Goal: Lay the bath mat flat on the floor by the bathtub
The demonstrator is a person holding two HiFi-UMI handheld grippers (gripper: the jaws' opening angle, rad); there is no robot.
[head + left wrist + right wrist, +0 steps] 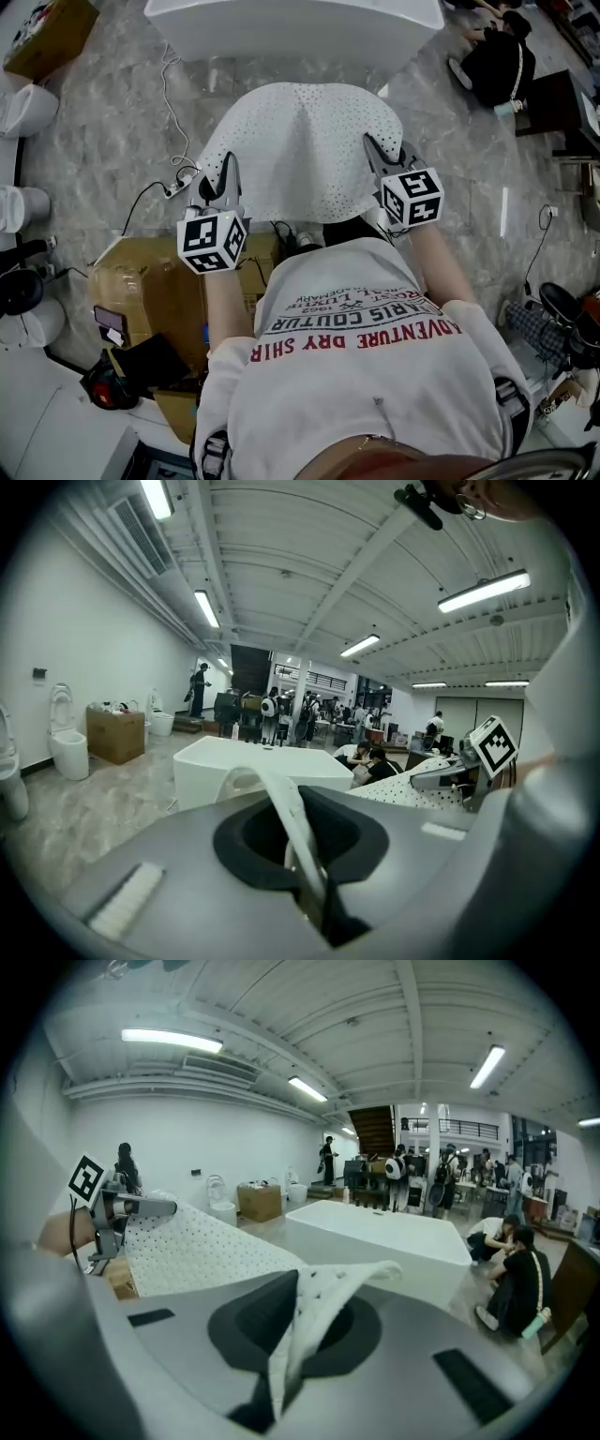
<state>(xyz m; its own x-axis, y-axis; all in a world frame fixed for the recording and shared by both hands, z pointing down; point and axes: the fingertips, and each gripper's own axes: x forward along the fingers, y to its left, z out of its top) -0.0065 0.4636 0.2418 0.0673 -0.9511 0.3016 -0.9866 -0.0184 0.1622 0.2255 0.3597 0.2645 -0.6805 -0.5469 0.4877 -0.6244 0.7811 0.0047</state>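
A white bath mat (300, 150) dotted with small holes hangs spread between both grippers, held up above the marble floor in front of the white bathtub (295, 26). My left gripper (225, 180) is shut on the mat's near left corner, where a white edge (286, 817) is pinched between the jaws. My right gripper (380, 155) is shut on the near right corner, and a dotted fold of mat (314, 1321) sticks up from its jaws. The bathtub (375, 1232) stands just beyond the mat. The mat sags in the middle.
Cardboard boxes (155, 277) sit on the floor at my left, beside a power strip and cables (178, 183). Toilets (23, 108) line the left edge. A seated person in black (497, 61) is at the far right, by a dark table (553, 103).
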